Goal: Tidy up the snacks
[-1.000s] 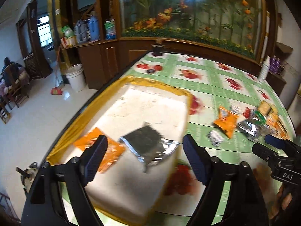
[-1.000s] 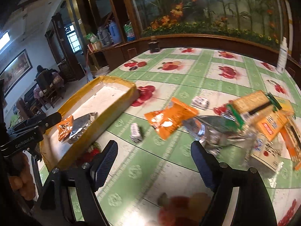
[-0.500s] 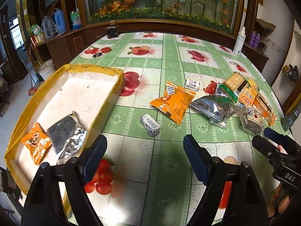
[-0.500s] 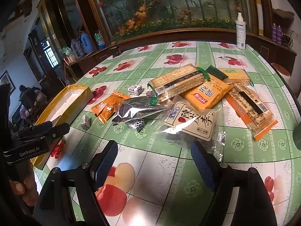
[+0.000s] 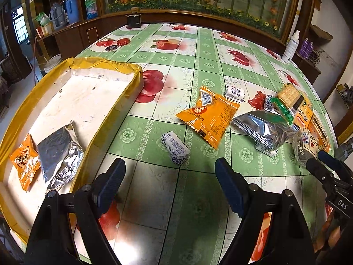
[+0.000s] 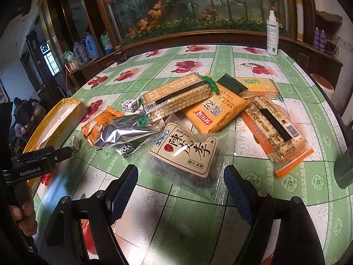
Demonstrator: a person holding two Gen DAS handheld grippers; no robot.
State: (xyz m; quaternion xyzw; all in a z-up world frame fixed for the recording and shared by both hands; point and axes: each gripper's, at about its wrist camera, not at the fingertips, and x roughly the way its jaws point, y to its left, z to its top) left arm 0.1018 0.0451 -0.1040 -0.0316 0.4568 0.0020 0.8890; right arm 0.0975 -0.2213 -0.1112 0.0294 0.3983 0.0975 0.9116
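A yellow-rimmed white tray (image 5: 123, 88) on the left holds a small orange packet (image 5: 24, 161) and a silver foil packet (image 5: 58, 154). My left gripper (image 5: 169, 172) hangs open just short of a small white candy (image 5: 175, 148), with an orange snack bag (image 5: 209, 116) and a silver bag (image 5: 263, 130) beyond. My right gripper (image 6: 181, 176) is open, its fingers either side of the near end of a clear pouch with a beige label (image 6: 187, 152). Behind it lie cracker packs (image 6: 176, 97), an orange pack (image 6: 217, 112) and another cracker pack (image 6: 275, 130).
The table wears a green and white cloth with fruit prints (image 5: 194, 66). A white spray bottle (image 6: 272, 35) stands at the far edge. A small dark box (image 5: 133, 19) sits at the back. Wooden cabinets and a flower mural ring the table.
Both grippers swung right, away from the tray and toward the snack pile. The left one now faces the small candy, the right one the labelled pouch. Both stayed open.
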